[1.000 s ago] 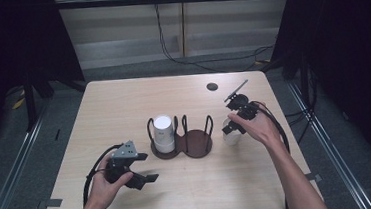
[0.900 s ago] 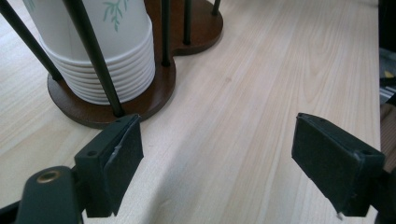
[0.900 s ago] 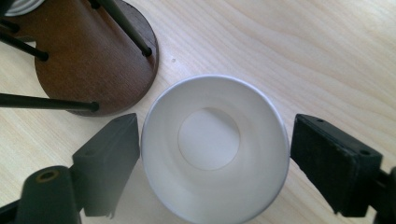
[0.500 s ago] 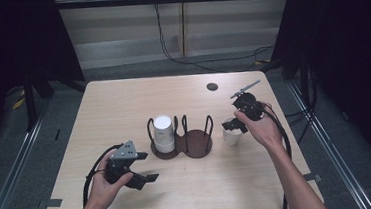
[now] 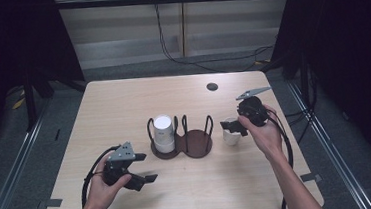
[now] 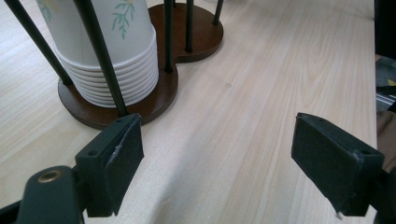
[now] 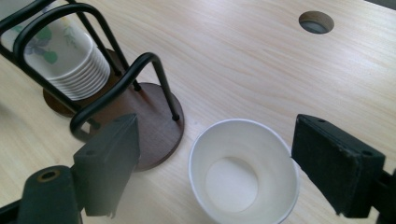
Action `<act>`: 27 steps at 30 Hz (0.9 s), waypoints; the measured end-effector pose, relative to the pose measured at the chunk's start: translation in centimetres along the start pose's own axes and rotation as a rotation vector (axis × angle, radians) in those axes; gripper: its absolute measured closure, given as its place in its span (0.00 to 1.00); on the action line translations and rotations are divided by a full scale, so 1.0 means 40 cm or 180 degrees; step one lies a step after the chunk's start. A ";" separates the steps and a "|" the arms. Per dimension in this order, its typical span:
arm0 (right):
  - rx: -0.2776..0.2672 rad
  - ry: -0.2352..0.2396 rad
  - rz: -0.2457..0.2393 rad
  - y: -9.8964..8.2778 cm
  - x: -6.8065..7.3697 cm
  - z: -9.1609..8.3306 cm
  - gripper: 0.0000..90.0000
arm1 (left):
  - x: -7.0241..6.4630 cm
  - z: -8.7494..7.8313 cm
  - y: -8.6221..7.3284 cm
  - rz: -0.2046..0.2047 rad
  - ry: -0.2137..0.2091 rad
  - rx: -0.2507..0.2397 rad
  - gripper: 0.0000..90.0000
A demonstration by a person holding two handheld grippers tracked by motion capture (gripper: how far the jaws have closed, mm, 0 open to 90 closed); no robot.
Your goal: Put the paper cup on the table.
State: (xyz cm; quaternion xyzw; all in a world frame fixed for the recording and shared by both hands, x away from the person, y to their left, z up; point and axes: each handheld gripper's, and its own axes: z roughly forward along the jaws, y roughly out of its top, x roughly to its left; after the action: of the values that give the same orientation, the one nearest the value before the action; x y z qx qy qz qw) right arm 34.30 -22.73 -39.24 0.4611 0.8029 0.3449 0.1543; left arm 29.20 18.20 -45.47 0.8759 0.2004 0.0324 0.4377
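Note:
A dark wooden cup holder with black wire hoops stands mid-table. Its left bay holds a stack of upside-down paper cups; its right bay holds nothing. One white paper cup stands upright on the table just right of the holder. My right gripper hovers over it, open. Its jaws have just been closing a little, with the cup below and between them, untouched by the pads. My left gripper rests open near the front left, pointing at the stack, with nothing between its jaws.
A small round hole sits in the tabletop behind the right hand. Cables trail from both grippers toward the table edges. Bare wood lies between the left gripper and the holder base.
My right hand has drifted to the right and slightly up, while the single cup stays on the table. The left hand has not moved.

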 end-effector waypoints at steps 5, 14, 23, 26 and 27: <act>-0.0153 0.0115 -0.0010 -0.023 0.027 -0.021 0.17 | 0.001 -0.003 -0.001 -0.0040 0.0063 -0.0043 0.19; -0.0483 0.0119 0.0006 -0.086 0.061 -0.041 0.16 | -0.007 -0.003 -0.004 -0.0072 0.0048 -0.0023 0.19; -0.0727 0.0072 -0.0044 -0.149 0.121 -0.055 0.16 | -0.010 -0.020 -0.005 -0.0078 0.0073 -0.0059 0.19; -0.0863 0.0034 -0.0017 -0.170 0.142 -0.060 0.16 | -0.011 -0.017 -0.008 -0.0081 0.0047 0.0015 0.19; -0.0912 0.0045 -0.0011 -0.175 0.146 -0.059 0.15 | -0.011 -0.015 -0.010 -0.0105 0.0054 0.0010 0.19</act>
State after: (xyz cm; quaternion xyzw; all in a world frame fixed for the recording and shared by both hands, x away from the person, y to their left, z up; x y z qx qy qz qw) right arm 25.43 -21.11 -42.01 0.4305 0.7473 0.4589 0.2135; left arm 28.53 18.69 -45.36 0.8729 0.2186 0.0323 0.4350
